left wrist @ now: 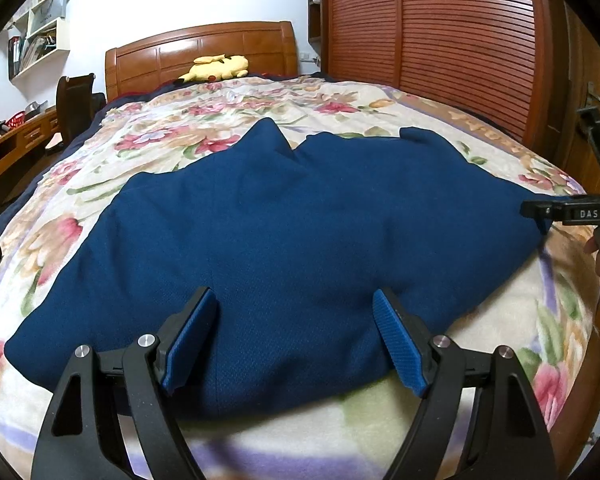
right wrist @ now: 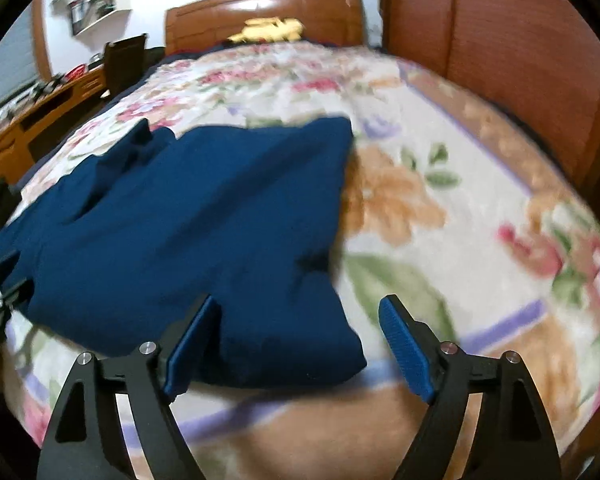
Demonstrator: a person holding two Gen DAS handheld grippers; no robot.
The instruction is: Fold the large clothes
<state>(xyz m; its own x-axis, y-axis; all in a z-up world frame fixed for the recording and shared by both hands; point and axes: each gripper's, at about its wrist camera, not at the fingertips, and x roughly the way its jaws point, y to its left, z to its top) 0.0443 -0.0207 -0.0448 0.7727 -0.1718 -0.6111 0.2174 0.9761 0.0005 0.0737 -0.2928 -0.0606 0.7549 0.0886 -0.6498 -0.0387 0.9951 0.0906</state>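
Blue garment (left wrist: 292, 232) lies spread on the floral blanket (left wrist: 204, 120) across the near half of the bed, well short of the plush toy (left wrist: 216, 67) by the headboard (left wrist: 200, 52). It reads as part-folded: 2 peaks stick up along its far edge and the body sits as one thick, doubled slab. I judge the bed serves as work surface because the piece is too big for anything smaller.

Left tool (left wrist: 296, 336): jaws wide, nothing clamped. Its pads (left wrist: 192, 340) straddle the near hem, with cloth lying between them and not pinched. I hold it low over the near edge so 1 closure would take the hem.

Right tool (right wrist: 300, 340): jaws wide, nothing held. It sits at the garment's near right corner (right wrist: 332, 344); the left pad is over cloth, the right pad over bare blanket. From the left wrist view the right tool (left wrist: 540, 210) shows at the garment's right edge, too close in to say whether it touches.

The right view is smeared, so fine contact there is uncertain.

Judgement: both tools are spaced along the near edge so the hem can lift evenly and carry toward the far edge. Risk: thick doubled cloth may slip if only the top layer is caught.
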